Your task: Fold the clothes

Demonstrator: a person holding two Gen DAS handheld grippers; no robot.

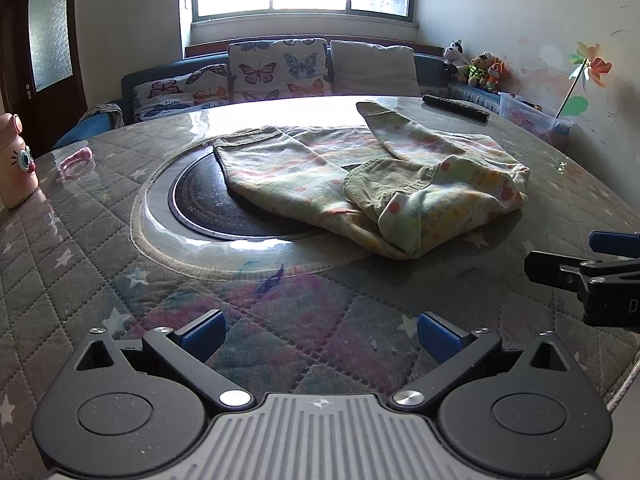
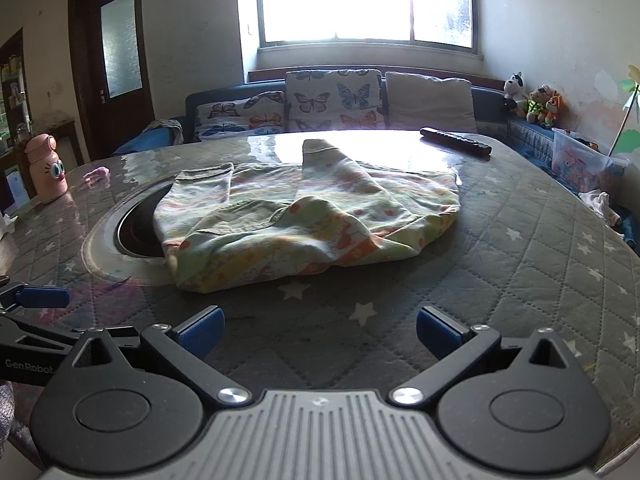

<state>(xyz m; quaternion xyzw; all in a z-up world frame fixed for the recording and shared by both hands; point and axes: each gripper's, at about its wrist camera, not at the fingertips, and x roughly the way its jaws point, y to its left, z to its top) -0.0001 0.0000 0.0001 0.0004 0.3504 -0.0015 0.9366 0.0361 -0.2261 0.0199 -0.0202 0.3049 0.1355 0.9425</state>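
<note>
A pale patterned garment (image 2: 304, 224) lies rumpled near the middle of the counter (image 2: 540, 248), its two sleeves pointing toward the far edge and its green neckband turned up on top. Its left part covers some of a dark round inset plate (image 2: 136, 228) set into the counter's middle; in the left wrist view the same garment (image 1: 360, 184) drapes over the plate's (image 1: 208, 204) right side.

The left tongs (image 1: 320, 340) hover above the counter's near edge, blue pads spread wide with nothing between them, well short of the garment. The right tongs (image 2: 320, 334) are likewise held wide open and empty near the near edge, just in front of the garment's bunched hem. Each pair shows at the side of the other's view.

A black remote control (image 2: 456, 141) lies by the far right edge. A pink cartoon-faced bottle (image 2: 46, 168) stands at the left edge, with a small pink item (image 2: 97, 175) on the counter beside it. Beyond the far edge stand a sofa with butterfly cushions (image 2: 332, 100) and soft toys (image 2: 532, 98) under a bright window (image 2: 364, 0).
</note>
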